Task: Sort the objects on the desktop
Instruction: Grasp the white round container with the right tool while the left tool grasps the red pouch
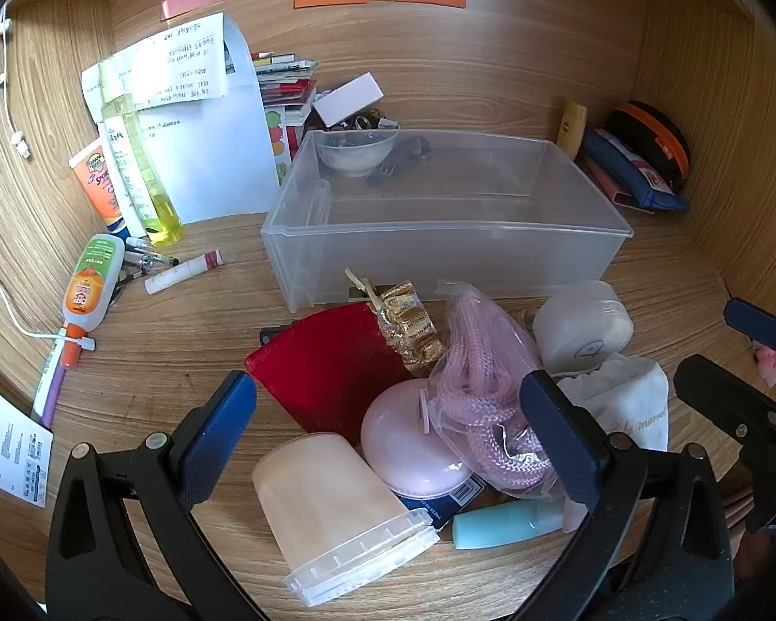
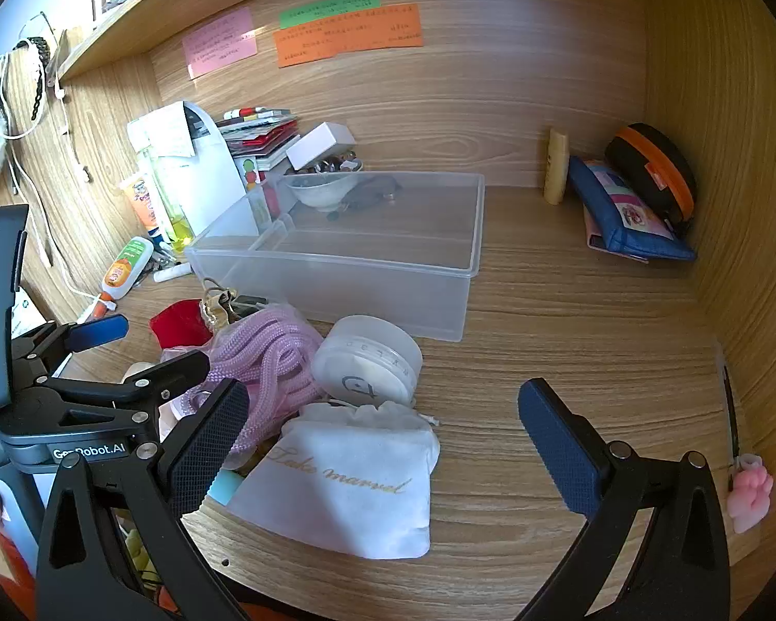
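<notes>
A clear plastic bin point(image 1: 439, 238) stands mid-desk, also in the right wrist view point(image 2: 336, 269). In front of it lies a pile: a red fan-shaped piece point(image 1: 331, 362), a pink round case point(image 1: 403, 440), a peach cup on its side point(image 1: 336, 507), a bag of pink rope point(image 1: 481, 388), a white round box point(image 1: 579, 326) and a white cloth pouch point(image 2: 352, 481). My left gripper point(image 1: 388, 434) is open, above the pink case and cup. My right gripper point(image 2: 383, 440) is open, above the pouch.
Bottles and tubes point(image 1: 129, 155) stand at the left by white paper point(image 1: 207, 129). A bowl point(image 1: 357, 150) and books sit behind the bin. A blue pouch point(image 2: 626, 217) and black-orange case point(image 2: 657, 171) fill the right corner. A teal tube point(image 1: 502, 522) lies near the front edge.
</notes>
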A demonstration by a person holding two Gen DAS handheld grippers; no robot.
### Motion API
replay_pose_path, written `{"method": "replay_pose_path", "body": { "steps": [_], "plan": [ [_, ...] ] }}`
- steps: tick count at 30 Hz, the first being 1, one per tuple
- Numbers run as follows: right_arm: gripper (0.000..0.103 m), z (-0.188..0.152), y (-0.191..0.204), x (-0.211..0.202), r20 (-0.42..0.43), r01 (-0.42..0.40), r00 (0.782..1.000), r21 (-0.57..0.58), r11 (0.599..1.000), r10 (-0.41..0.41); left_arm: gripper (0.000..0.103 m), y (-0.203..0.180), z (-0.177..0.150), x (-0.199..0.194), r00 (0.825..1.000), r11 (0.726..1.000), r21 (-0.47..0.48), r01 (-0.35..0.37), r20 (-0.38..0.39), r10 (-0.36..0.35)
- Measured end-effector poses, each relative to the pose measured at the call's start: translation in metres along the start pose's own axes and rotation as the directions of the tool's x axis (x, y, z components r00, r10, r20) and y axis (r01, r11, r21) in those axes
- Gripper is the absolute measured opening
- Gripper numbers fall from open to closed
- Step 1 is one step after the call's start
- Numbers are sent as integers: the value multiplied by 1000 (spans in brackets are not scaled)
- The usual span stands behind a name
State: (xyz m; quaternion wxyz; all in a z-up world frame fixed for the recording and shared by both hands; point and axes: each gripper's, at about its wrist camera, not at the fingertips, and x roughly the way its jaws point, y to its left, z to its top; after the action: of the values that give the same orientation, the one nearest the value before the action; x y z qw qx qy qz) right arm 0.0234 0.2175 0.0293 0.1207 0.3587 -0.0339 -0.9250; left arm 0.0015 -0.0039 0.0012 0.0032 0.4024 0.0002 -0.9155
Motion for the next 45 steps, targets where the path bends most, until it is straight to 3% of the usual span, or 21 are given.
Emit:
{"method": "replay_pose_path", "body": {
  "steps": [13,20,26,33,36,38,42,45],
  "plan": [
    [103,0,2,0,3,0,1000,-19,1000,0,103,17,3,-11,999,1000,-10,24,27,-23],
    [103,1,1,4,6,6,1000,-48,999,-6,103,36,14,-14,998,997,52,57,30,-59],
    [103,8,-6,26,-68,-40,997,-45,998,37,103,48,29,8,995,989,119,88,-50,-82],
    [102,12,-10,55,-166,-101,981,-3,995,100,103,59,33,51,973,981,122,150,-193,-125],
    [98,13,-8,69,-206,-115,972,9,993,115,94,62,28,63,957,977,105,183,-246,-153],
    [91,13,-7,77,-228,-110,968,4,994,108,76,60,25,70,946,975,104,198,-281,-162],
    [84,10,-4,94,-276,-128,952,30,991,132,76,58,18,81,938,974,98,206,-305,-167],
    [68,9,-1,100,-291,-113,950,24,993,115,70,58,17,83,932,971,82,226,-307,-191]
  ]
}}
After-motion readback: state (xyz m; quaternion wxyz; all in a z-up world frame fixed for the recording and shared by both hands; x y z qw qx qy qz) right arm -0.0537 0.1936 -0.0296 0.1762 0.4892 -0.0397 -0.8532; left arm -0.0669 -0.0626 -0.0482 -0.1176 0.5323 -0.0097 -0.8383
